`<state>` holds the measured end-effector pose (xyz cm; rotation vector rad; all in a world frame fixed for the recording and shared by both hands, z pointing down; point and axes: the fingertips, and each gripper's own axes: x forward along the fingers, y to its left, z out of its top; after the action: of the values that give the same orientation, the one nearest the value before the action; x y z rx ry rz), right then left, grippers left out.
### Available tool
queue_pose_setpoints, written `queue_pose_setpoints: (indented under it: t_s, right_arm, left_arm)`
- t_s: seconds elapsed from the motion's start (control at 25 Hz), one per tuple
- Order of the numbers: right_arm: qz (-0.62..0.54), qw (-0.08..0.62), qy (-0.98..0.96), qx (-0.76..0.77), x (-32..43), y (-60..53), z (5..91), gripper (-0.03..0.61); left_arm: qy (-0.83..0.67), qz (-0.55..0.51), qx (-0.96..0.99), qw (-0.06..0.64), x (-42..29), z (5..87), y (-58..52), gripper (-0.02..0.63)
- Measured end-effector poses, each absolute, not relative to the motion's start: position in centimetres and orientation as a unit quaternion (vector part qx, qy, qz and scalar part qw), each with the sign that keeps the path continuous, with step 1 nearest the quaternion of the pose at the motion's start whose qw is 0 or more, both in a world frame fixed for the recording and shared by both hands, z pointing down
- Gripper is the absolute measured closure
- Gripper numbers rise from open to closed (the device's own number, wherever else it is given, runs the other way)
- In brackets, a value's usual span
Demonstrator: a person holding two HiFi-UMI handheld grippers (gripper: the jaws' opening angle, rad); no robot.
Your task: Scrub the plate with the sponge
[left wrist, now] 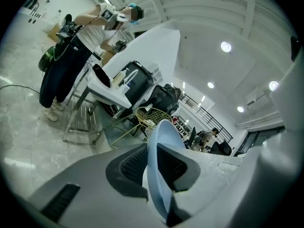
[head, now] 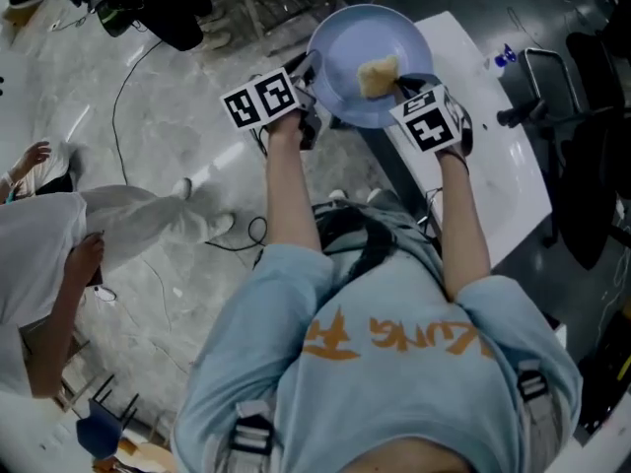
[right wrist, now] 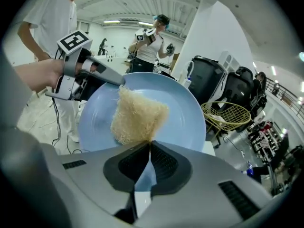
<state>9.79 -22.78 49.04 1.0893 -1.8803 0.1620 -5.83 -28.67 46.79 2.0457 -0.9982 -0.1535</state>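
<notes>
1. Out in front of the person's chest, the round pale-blue plate (head: pixel 345 52) is held up tilted, above the near end of the white table (head: pixel 493 156) and clear of its top.
2. Over to the left gripper (head: pixel 311 85): it has the plate by its left rim. In the left gripper view the plate (left wrist: pixel 159 137) stands edge-on right between the jaws of the left gripper (left wrist: pixel 156 164). They are narrowly parted, with both ribbed pads pressed on the rim.
3. On the other side, the right gripper (head: pixel 406 92) comes in at the plate's lower right edge and carries the beige, fibrous, roughly square sponge (head: pixel 378 75).
4. The right gripper view gives it clearly: the jaws of the right gripper (right wrist: pixel 149 148) are almost together, pinching the bottom corner of the sponge (right wrist: pixel 137 115).
5. The rest of the sponge fans out above the jaw tips and lies against the plate's (right wrist: pixel 187 120) inner face, near its middle.
6. That same view catches the left gripper (right wrist: pixel 121 82) across the dish, clamped on the far rim at upper left, just beside the sponge's top corner.
</notes>
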Motion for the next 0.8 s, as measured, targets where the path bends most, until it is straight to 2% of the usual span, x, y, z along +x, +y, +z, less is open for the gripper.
queue_pose_setpoints:
  t_s: [0.36,0.6,0.8]
  right_arm:
    - [0.096,0.476,-0.717,0.5,16.9,-21.6,49.3,0.563]
    - [0.12,0.346,-0.798,0.478,12.3,-22.9,45.9,0.563]
    - [0.096,0.339,-0.837,0.419,6.3,-23.2,45.5,0.563]
  left_arm:
    - [-0.371,-0.051,0.83,0.412,-2.0,46.2,-29.3,0.563]
    - [-0.369,-0.054,0.831,0.412,-1.8,46.3,-29.1,0.563]
    - [-0.378,-0.056,0.829,0.409,-2.8,45.8,-28.5,0.563]
